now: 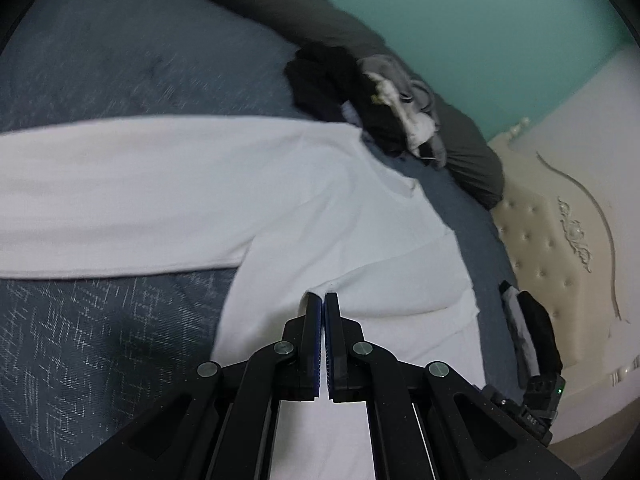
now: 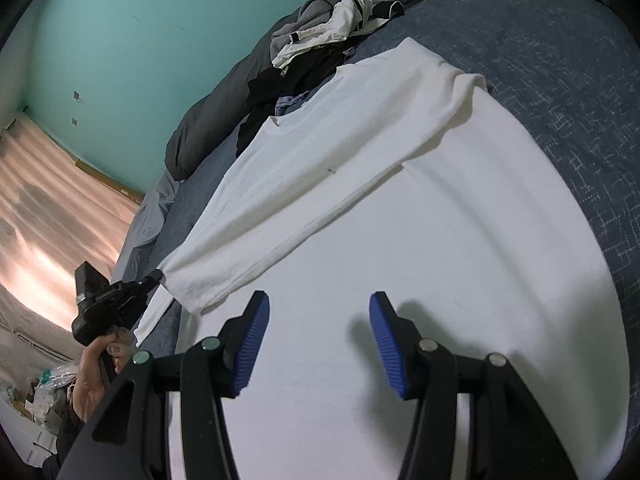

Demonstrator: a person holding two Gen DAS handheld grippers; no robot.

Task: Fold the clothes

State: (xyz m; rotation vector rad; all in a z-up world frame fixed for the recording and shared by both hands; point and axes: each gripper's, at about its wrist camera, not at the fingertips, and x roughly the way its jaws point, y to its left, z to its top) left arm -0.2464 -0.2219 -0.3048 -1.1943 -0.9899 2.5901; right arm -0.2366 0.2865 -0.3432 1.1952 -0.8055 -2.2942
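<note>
Left wrist view: the left gripper (image 1: 323,300) tilts down toward the bed, its 2 jaws clenched on a pinched fold of the white long-sleeved shirt (image 1: 172,196), which peeks out at the fingertips. Ahead of the jaws the shirt's body and 1 sleeve stretch across the blue patterned bedspread (image 1: 100,328); beyond them, up to the right, sits a heap of dark and grey clothes (image 1: 360,96). In the right wrist view, the right gripper (image 2: 318,304) angles down over the shirt's body, jaws released and about half apart, nothing between the blue pads (image 2: 250,344). Left of these jaws, a hand (image 2: 94,376) grips the left gripper's handle at the sleeve cuff.
</note>
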